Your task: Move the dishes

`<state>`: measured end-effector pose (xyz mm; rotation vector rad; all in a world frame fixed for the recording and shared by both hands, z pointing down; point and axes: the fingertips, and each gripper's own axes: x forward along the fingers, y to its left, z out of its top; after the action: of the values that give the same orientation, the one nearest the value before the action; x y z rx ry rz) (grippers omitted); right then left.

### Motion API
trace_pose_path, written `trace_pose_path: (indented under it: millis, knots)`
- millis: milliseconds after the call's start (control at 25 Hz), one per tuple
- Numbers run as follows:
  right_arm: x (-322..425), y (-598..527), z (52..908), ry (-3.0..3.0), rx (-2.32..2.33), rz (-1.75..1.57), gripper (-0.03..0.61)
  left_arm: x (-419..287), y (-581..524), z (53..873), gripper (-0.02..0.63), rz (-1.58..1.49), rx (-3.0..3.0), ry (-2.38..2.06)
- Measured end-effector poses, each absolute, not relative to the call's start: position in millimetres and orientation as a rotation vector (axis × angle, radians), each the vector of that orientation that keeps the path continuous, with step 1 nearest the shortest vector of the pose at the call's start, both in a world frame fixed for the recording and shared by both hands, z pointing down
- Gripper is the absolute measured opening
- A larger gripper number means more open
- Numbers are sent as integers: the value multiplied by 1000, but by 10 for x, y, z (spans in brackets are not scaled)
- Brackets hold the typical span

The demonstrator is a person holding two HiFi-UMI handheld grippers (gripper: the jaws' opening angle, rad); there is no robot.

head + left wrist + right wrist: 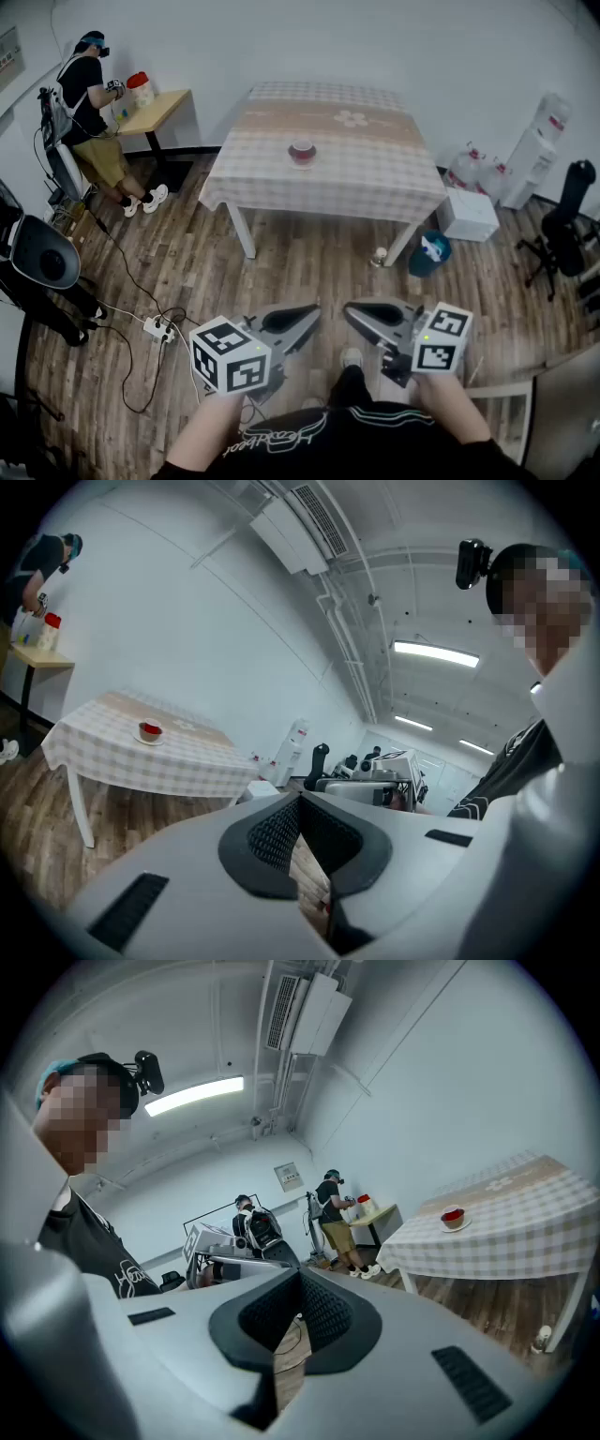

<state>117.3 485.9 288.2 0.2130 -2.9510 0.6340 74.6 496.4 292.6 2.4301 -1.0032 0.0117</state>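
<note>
Standing position at the outset of the task: the bench [366, 183], a rectangular table draped in a pale checked cloth, is being viewed from well apart across a brown wooden plank floor [281, 262]. The task's thing, a small red cup on a white saucer [302, 151], is being carried near the middle of the bench, alone on the cloth and untouched; it is also being seen far off in the left gripper view [150, 731] and the right gripper view [453, 1217]. The left gripper [302, 321] and the right gripper [364, 319], grey two-jaw tools with marker cubes, are being held low against the body, side by side and roughly level, presumably as a carrying posture, since nothing is within reach. In both gripper views the jaws are being held clenched, ribbed dark pads together on nothing [300, 801] [300, 1277]. A second person [89, 89] is being occupied at a small wooden desk [164, 105], clear of the likely approach.
</note>
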Motion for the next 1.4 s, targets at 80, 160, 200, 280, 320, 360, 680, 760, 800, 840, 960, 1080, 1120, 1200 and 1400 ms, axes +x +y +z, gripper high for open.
trace_pose_path:
  millis: [80, 160, 200, 280, 320, 360, 680, 760, 800, 840, 960, 1080, 1120, 1200, 1400]
  knots:
    - [1149, 4850, 2901, -2951, 211, 639, 11, 727, 4965, 2935, -5, 19, 2430, -1012]
    - [1134, 4823, 2921, -2953, 208, 644, 11, 703, 4949, 2943, -5, 18, 2427, -1023]
    - [1133, 4803, 2933, -2954, 207, 648, 11, 692, 4931, 2949, -5, 15, 2426, -1030]
    - [1140, 4757, 2960, -2950, 206, 654, 11, 685, 4886, 2968, -3, 9, 2421, -1038]
    - [1145, 4738, 2978, -2945, 206, 657, 11, 692, 4866, 2982, -5, 6, 2419, -1037]
    - [1151, 4722, 2999, -2939, 207, 661, 11, 705, 4850, 2998, -5, 4, 2415, -1034]
    - [1222, 4433, 3048, -2918, 184, 756, 11, 833, 4567, 3005, -5, 11, 2409, -1007]
    - [1242, 4322, 3061, -2915, 180, 769, 11, 860, 4458, 3030, -5, 16, 2396, -1002]
    - [1254, 4258, 3061, -2914, 177, 776, 11, 877, 4395, 3043, -5, 21, 2386, -1000]
    - [1270, 4188, 3057, -2915, 174, 782, 11, 899, 4326, 3056, -5, 27, 2375, -999]
    - [1344, 3944, 3036, -2922, 168, 791, 11, 988, 4090, 3097, -5, 44, 2342, -992]
    - [1420, 3694, 3054, -2924, 159, 804, 11, 1088, 3845, 3160, -5, 45, 2303, -966]
    - [1437, 3609, 3061, -2923, 155, 809, 11, 1114, 3763, 3174, -5, 44, 2294, -959]
    - [1477, 3412, 3062, -2927, 152, 812, 11, 1159, 3573, 3175, -5, 45, 2287, -956]
    - [1691, 2779, 2955, -2945, 179, 796, 11, 1323, 2958, 3089, -5, 41, 2289, -958]
